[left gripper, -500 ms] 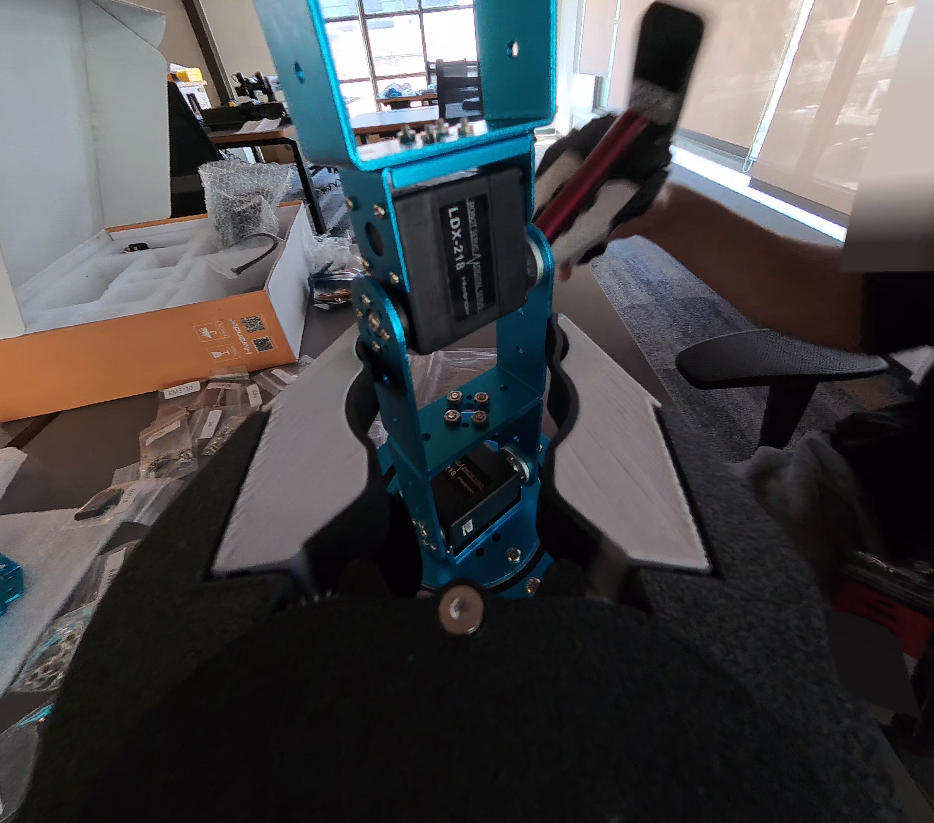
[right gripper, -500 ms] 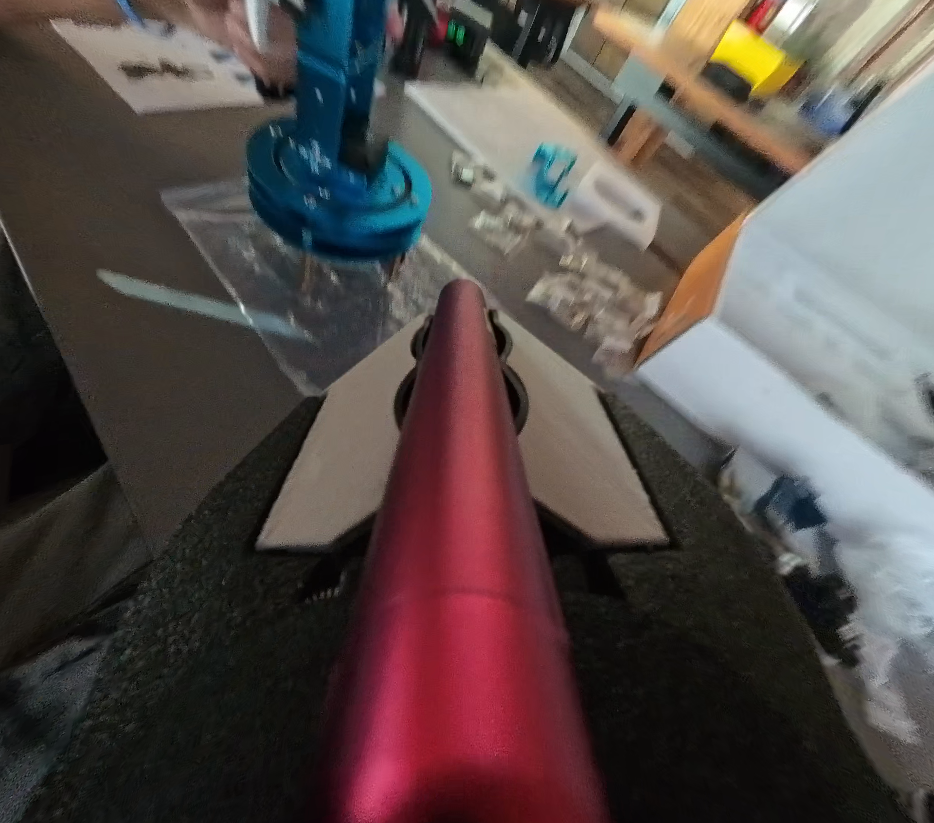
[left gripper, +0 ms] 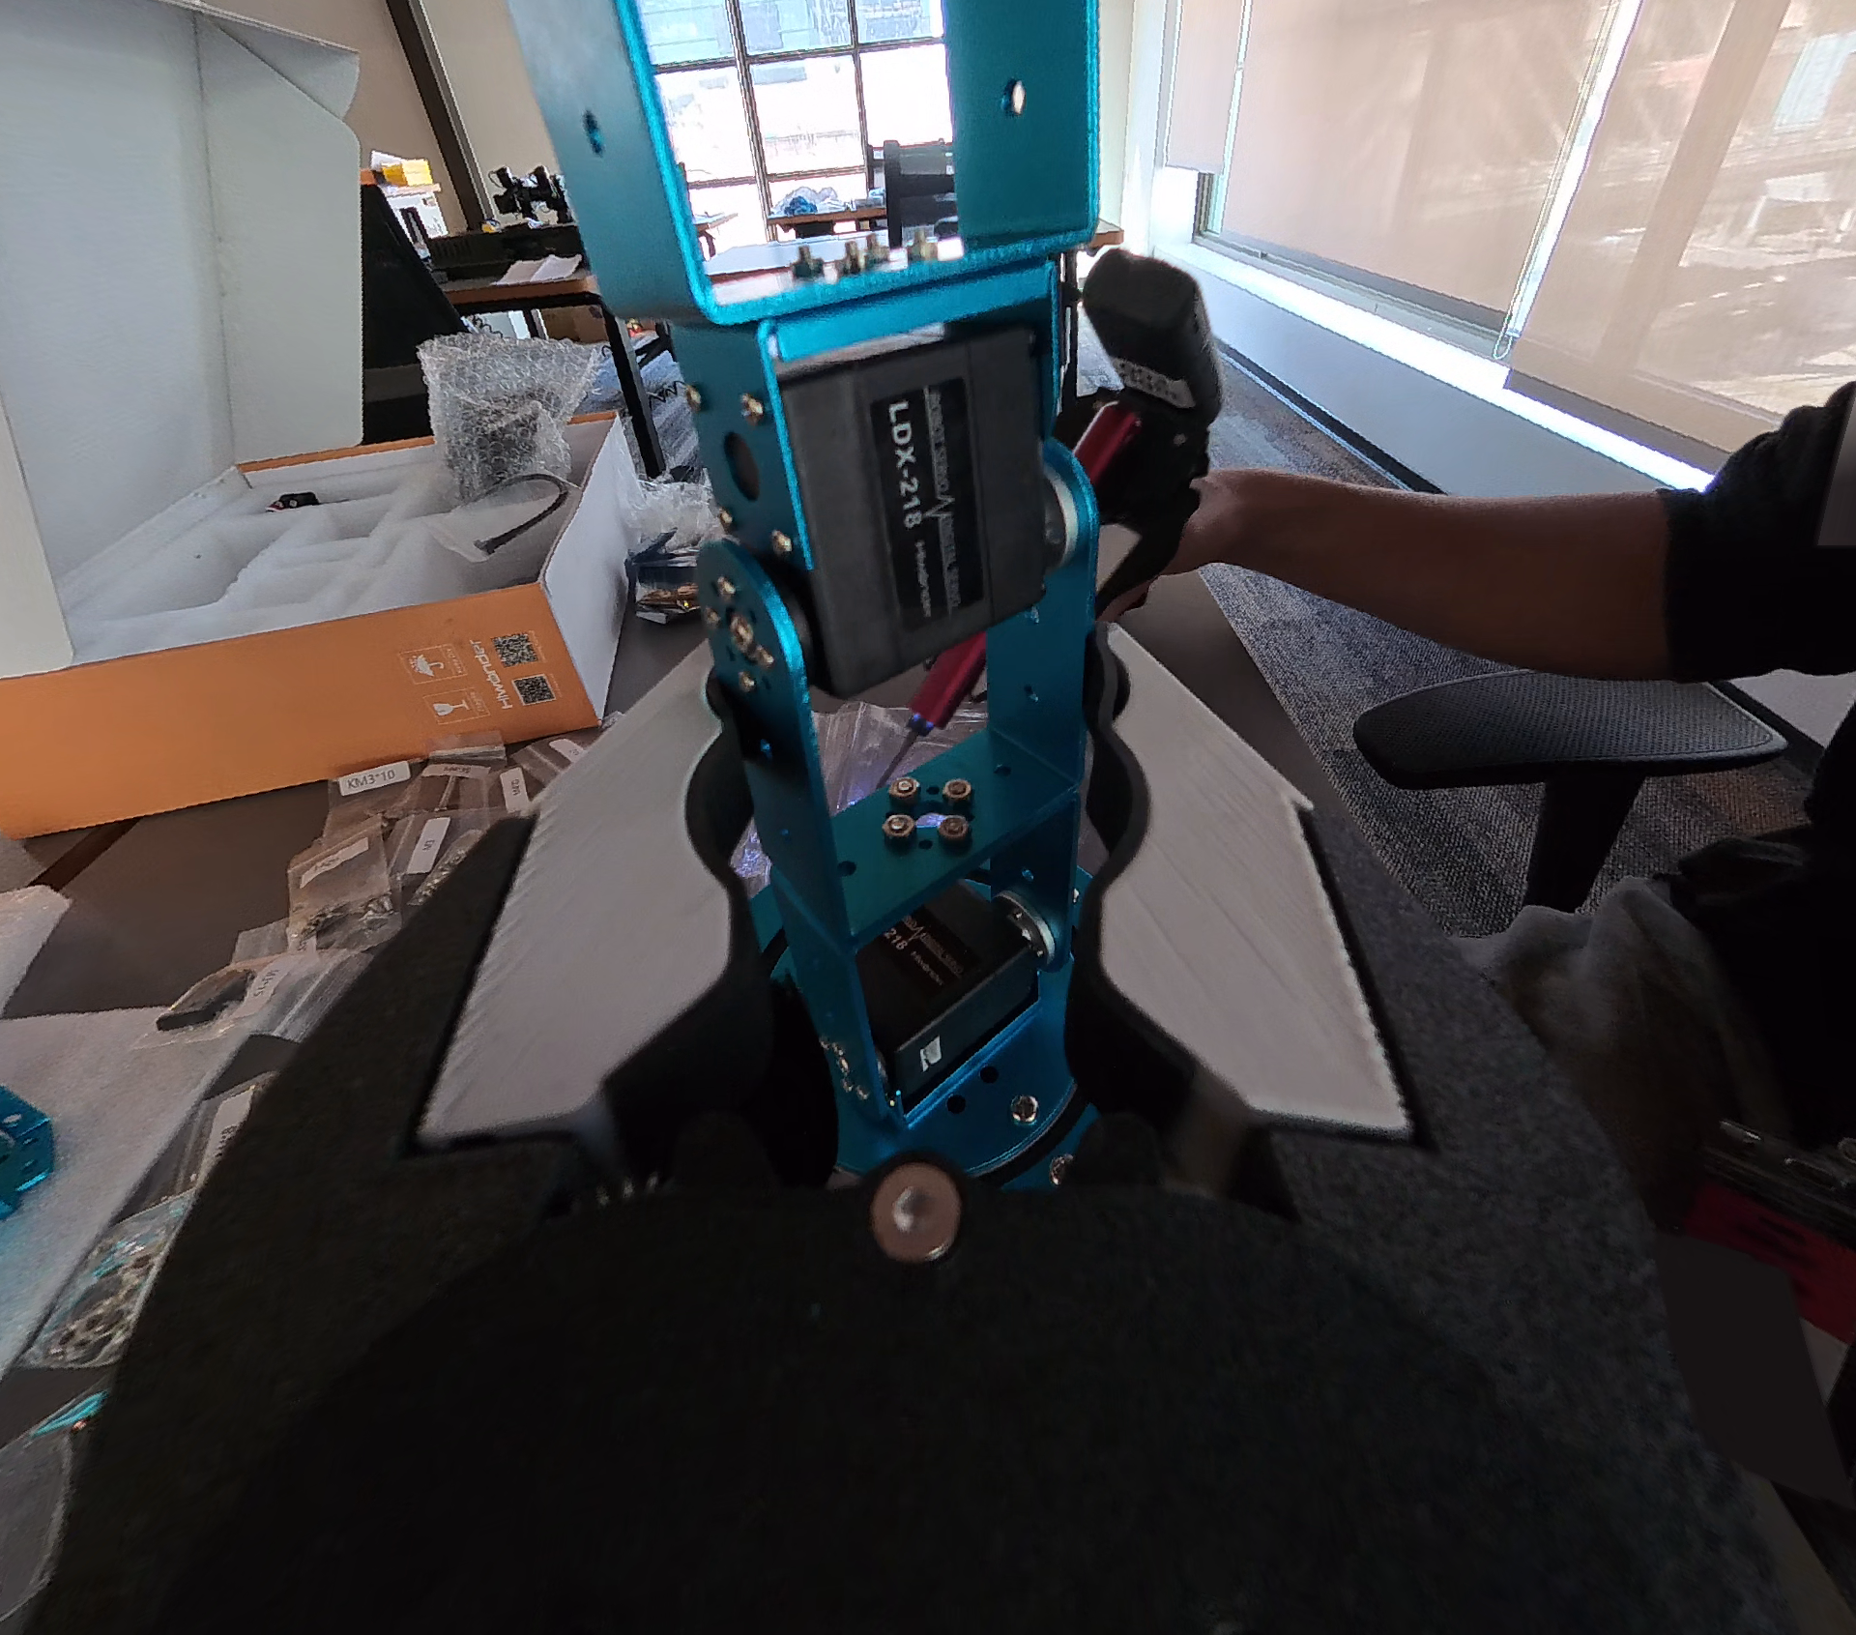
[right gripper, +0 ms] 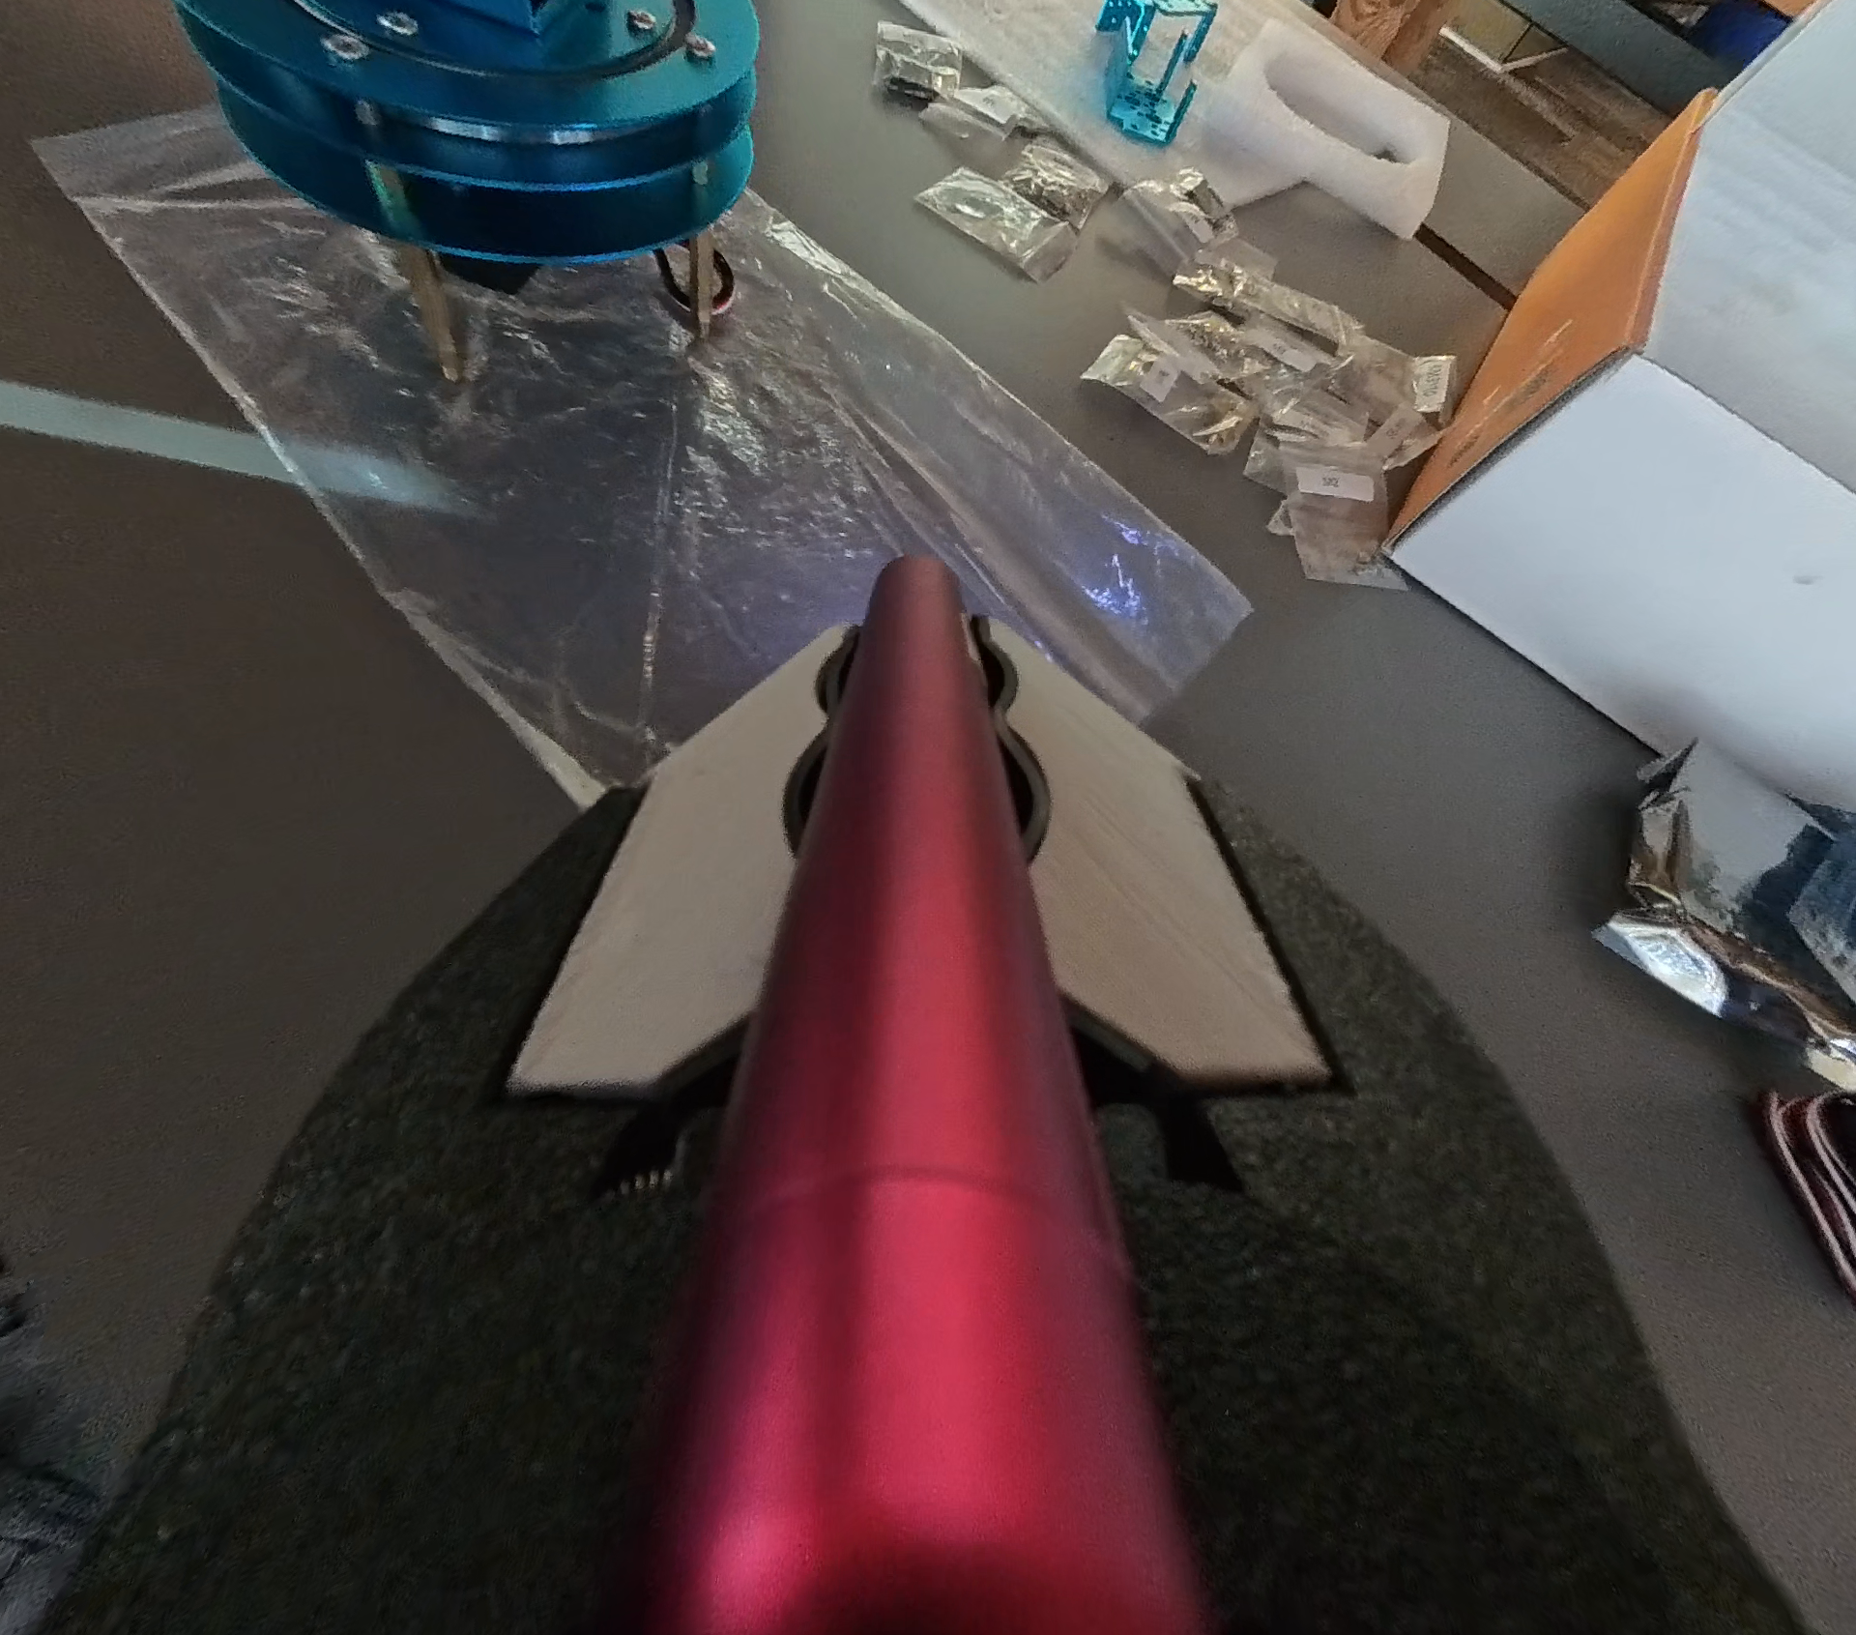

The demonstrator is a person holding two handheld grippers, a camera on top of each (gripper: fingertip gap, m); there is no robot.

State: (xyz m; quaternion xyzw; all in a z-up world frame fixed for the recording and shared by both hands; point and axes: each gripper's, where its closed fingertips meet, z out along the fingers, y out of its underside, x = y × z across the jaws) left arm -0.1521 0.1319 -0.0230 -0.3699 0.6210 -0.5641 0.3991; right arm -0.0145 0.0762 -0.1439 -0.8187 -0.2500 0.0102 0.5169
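A blue metal robot arm [left gripper: 773, 80] with black servos [left gripper: 904, 512] stands upright on a round blue base [right gripper: 452, 60]. My left gripper [left gripper: 909, 713] is shut on the arm's lower bracket, one white finger pad [left gripper: 603, 914] on each side. My right gripper [right gripper: 909, 653] is shut on a red screwdriver [right gripper: 904, 1034]. In the left wrist view the right gripper [left gripper: 1145, 422] is behind the arm at its right. The screwdriver [left gripper: 949, 673] slants down under the upper servo, its tip near several brass nuts [left gripper: 924, 808] on the bracket plate.
A clear plastic bag [right gripper: 653, 462] lies under the base. Several small screw bags [right gripper: 1255, 371], a loose blue bracket [right gripper: 1150, 50] and white foam [right gripper: 1326, 120] lie on the grey table. An open orange-and-white box [left gripper: 301, 683] stands left. A person's arm [left gripper: 1456, 572] and an office chair [left gripper: 1557, 733] are right. The gap from one gripper's tips to the other's is roughly 20 cm.
My right gripper has come down and in with the screwdriver, from high beside the upper servo to behind the arm. The left gripper still grips the bracket.
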